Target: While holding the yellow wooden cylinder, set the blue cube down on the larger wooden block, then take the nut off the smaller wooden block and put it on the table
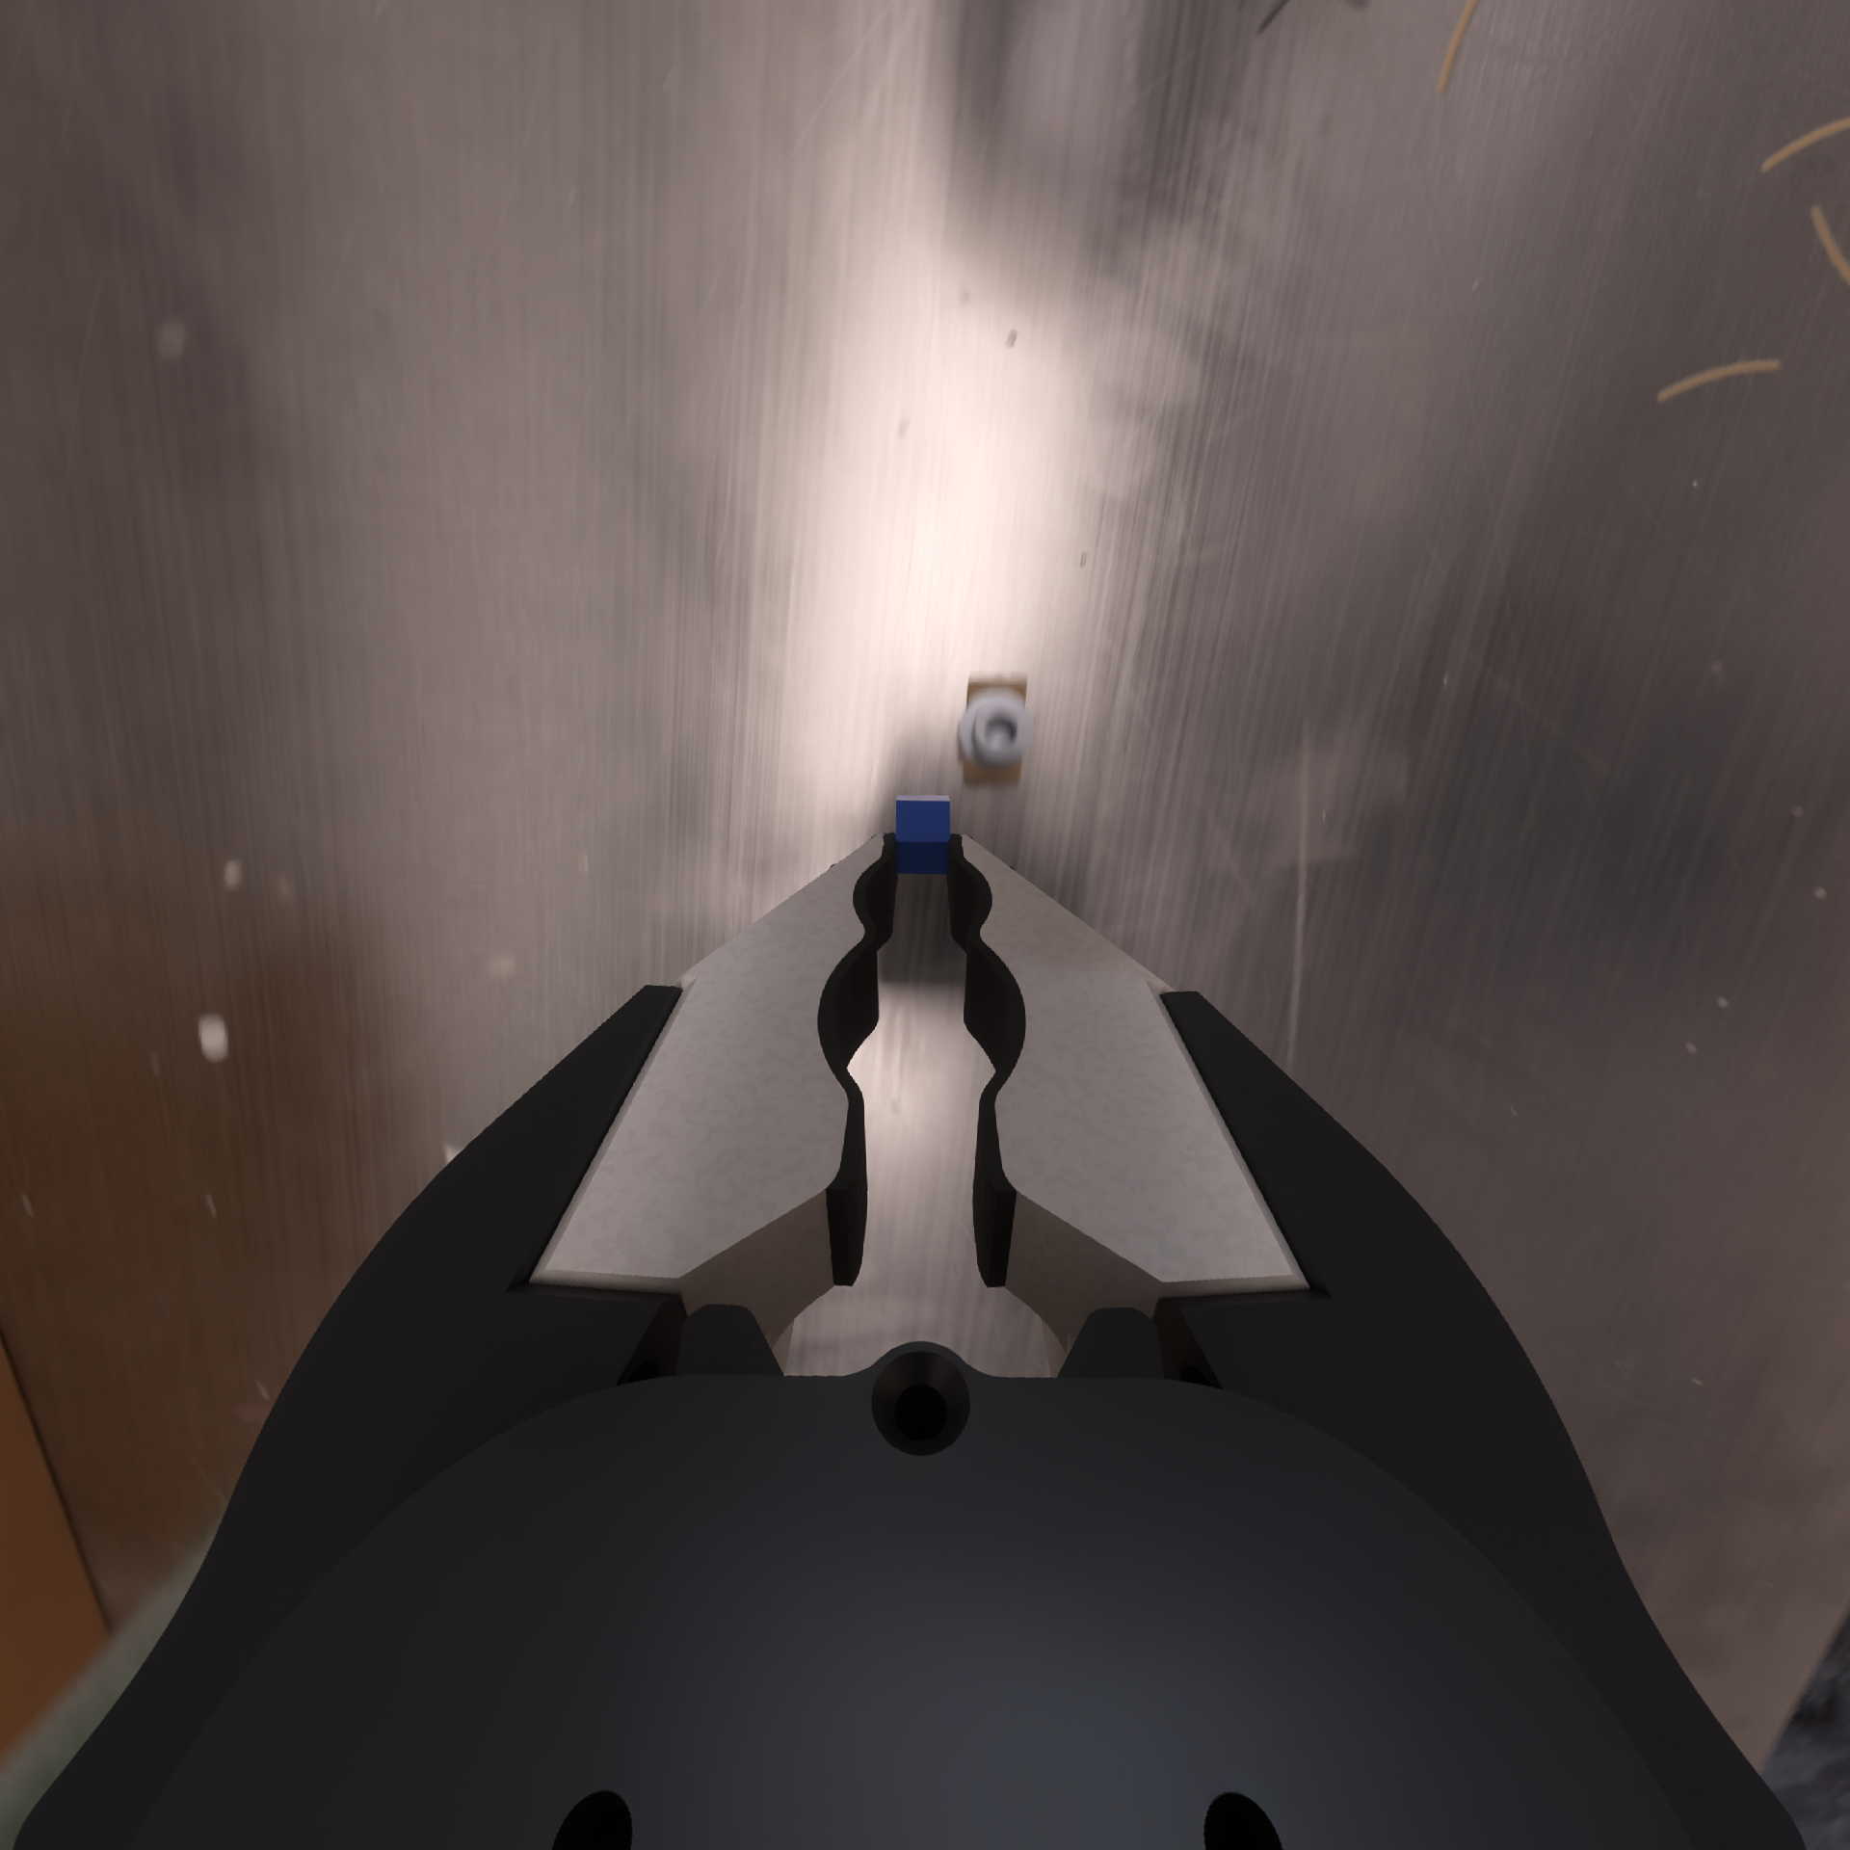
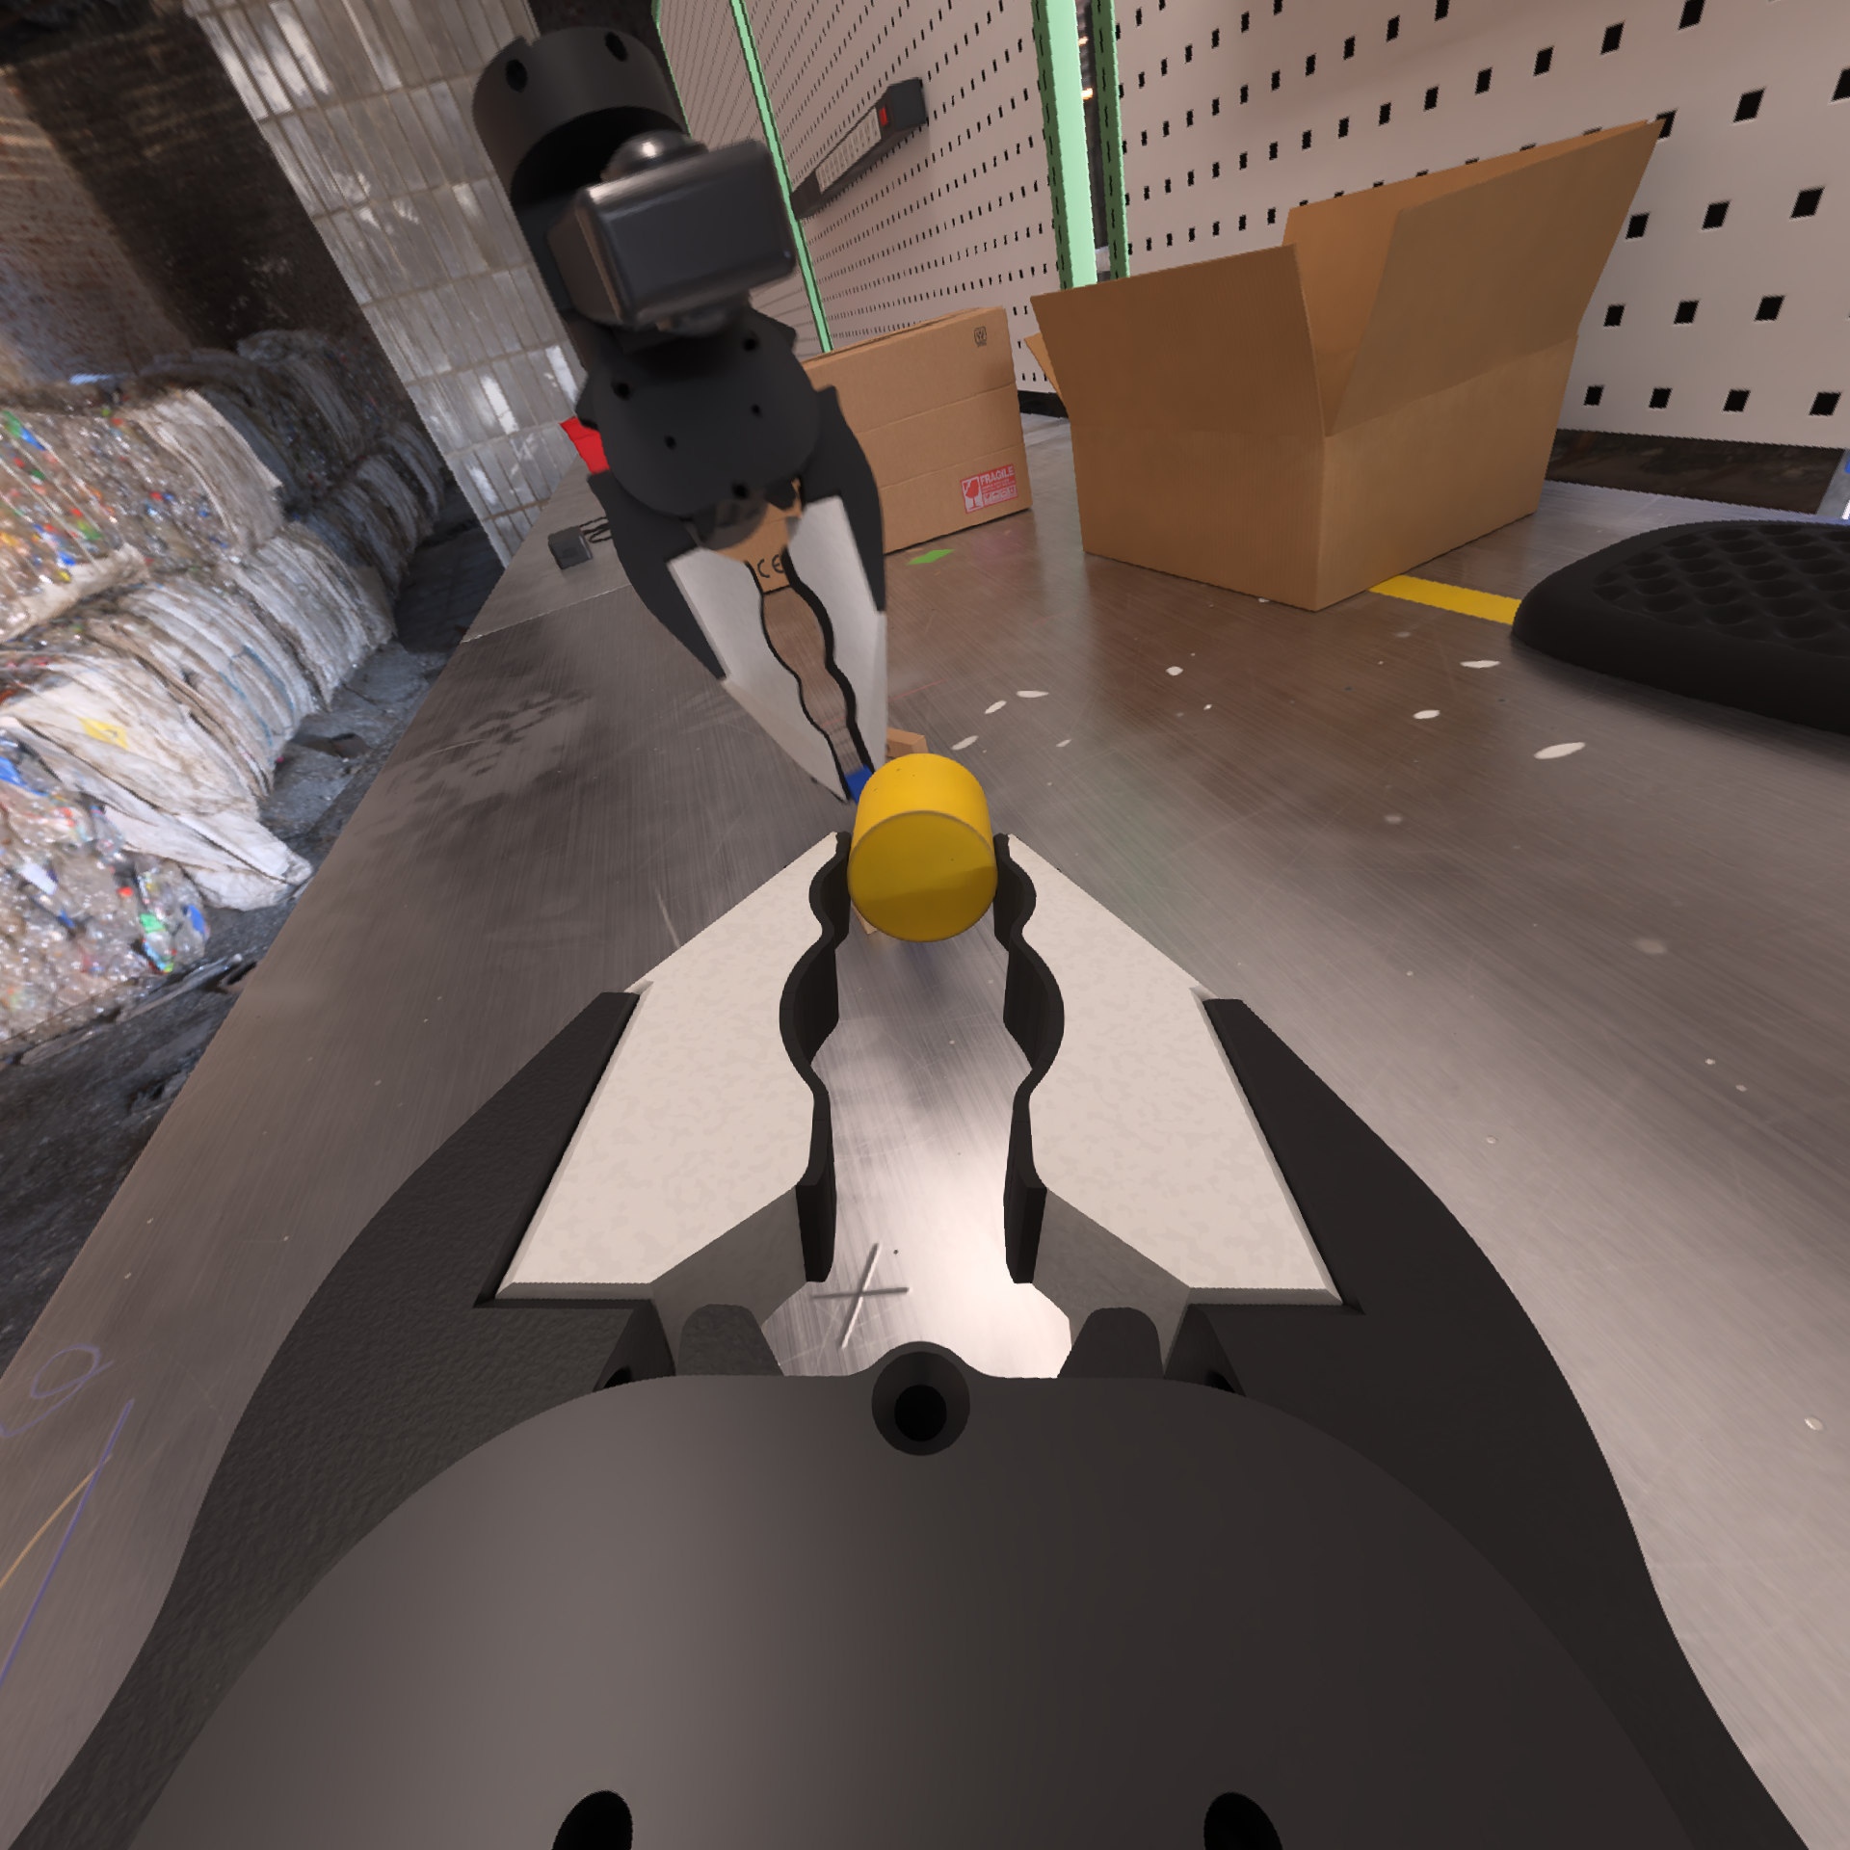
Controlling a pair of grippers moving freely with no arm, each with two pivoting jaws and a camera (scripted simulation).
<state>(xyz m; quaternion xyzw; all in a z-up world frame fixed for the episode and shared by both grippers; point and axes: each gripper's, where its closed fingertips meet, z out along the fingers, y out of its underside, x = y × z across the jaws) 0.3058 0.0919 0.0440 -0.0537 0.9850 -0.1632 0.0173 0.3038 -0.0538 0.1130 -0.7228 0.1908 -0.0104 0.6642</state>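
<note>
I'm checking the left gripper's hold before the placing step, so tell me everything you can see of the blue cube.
The blue cube is small, plain and solid blue with sharp edges, its top face lighter than its front. It sits pinched at the very tips of the left gripper, a fingertip against each side, its upper part standing clear of them. It looks level and is held above the brushed metal table, just short of the grey nut. In the right wrist view only a blue sliver shows behind the yellow wooden cylinder.
</note>
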